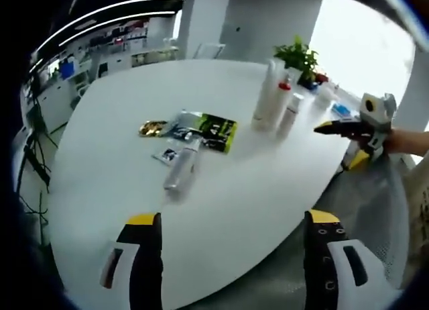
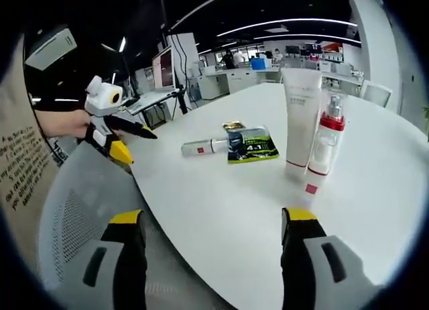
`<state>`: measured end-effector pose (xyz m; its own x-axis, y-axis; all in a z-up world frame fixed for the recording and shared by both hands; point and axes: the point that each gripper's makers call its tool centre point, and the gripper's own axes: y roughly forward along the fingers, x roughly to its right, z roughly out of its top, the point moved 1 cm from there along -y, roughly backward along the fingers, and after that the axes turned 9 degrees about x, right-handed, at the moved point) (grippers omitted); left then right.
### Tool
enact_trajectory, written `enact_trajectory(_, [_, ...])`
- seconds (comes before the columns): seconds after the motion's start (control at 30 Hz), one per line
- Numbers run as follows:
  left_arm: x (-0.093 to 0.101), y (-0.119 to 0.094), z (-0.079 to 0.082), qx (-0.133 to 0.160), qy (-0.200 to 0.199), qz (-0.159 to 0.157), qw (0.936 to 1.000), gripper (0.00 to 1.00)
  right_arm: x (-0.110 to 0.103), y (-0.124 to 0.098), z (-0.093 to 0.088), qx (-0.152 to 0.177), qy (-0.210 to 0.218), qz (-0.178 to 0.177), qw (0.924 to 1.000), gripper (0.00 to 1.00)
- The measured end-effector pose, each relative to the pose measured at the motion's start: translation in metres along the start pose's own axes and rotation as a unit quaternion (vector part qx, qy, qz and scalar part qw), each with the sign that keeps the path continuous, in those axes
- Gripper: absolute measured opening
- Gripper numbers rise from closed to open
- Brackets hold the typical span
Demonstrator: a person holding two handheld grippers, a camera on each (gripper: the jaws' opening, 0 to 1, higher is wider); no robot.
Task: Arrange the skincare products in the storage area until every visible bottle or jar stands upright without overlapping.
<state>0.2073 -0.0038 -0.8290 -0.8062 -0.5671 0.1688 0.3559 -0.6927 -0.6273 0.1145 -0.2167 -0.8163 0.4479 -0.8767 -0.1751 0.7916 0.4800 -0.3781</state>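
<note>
A clear bottle (image 1: 181,166) lies on its side on the white table (image 1: 120,109), close to flat sachets (image 1: 208,129) and a gold sachet (image 1: 153,127). Further off stand a tall white tube (image 1: 267,95), a red-collared pump bottle (image 1: 284,95) and a small white bottle (image 1: 290,115). My left gripper (image 1: 233,219) is open and holds nothing, short of the lying bottle. In the right gripper view my right gripper (image 2: 213,216) is open over the table edge, with the tube (image 2: 301,122), pump bottle (image 2: 325,139) and small bottle (image 2: 310,188) ahead. The lying bottle (image 2: 204,147) and sachets (image 2: 251,145) are beyond.
A potted plant (image 1: 298,55) and small items stand at the table's far end. A grey mesh chair (image 2: 80,209) sits under my right gripper beside the table edge. A hand holds the left gripper (image 2: 134,142) off the table's left side. Office desks fill the background.
</note>
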Motion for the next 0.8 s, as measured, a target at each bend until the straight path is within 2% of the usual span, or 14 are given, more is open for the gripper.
enact_trajectory(0.07, [-0.006, 0.004, -0.006, -0.025, 0.011, 0.009, 0.9996, 0.83, 0.0, 0.0, 0.0, -0.001, 0.002, -0.001, 1.0, 0.83])
enact_trajectory(0.17, [-0.01, 0.009, -0.005, -0.035, 0.019, 0.013, 0.9991, 0.83, 0.0, 0.002, -0.001, -0.006, 0.001, -0.001, 1.0, 0.83])
enact_trajectory(0.33, [-0.017, 0.019, 0.007, -0.044, 0.039, 0.016, 0.9981, 0.83, 0.001, 0.003, -0.004, -0.01, 0.005, 0.001, 0.9999, 0.83])
enact_trajectory(0.4, [-0.023, 0.024, 0.01, -0.051, 0.06, 0.026, 0.9966, 0.82, 0.001, 0.003, -0.005, -0.012, 0.007, 0.0, 0.9999, 0.83])
enact_trajectory(0.5, [-0.032, 0.032, 0.012, -0.073, 0.082, 0.036, 0.9933, 0.79, 0.002, 0.004, -0.007, -0.016, 0.009, -0.001, 0.9998, 0.83])
enact_trajectory(0.7, [-0.044, 0.045, 0.021, -0.088, 0.091, 0.039, 0.9911, 0.77, 0.004, 0.004, -0.009, -0.018, 0.015, -0.004, 0.9997, 0.83])
enact_trajectory(0.8, [-0.059, 0.048, 0.02, -0.125, 0.104, 0.06, 0.9848, 0.76, 0.003, 0.005, -0.01, -0.023, 0.016, -0.004, 0.9996, 0.83])
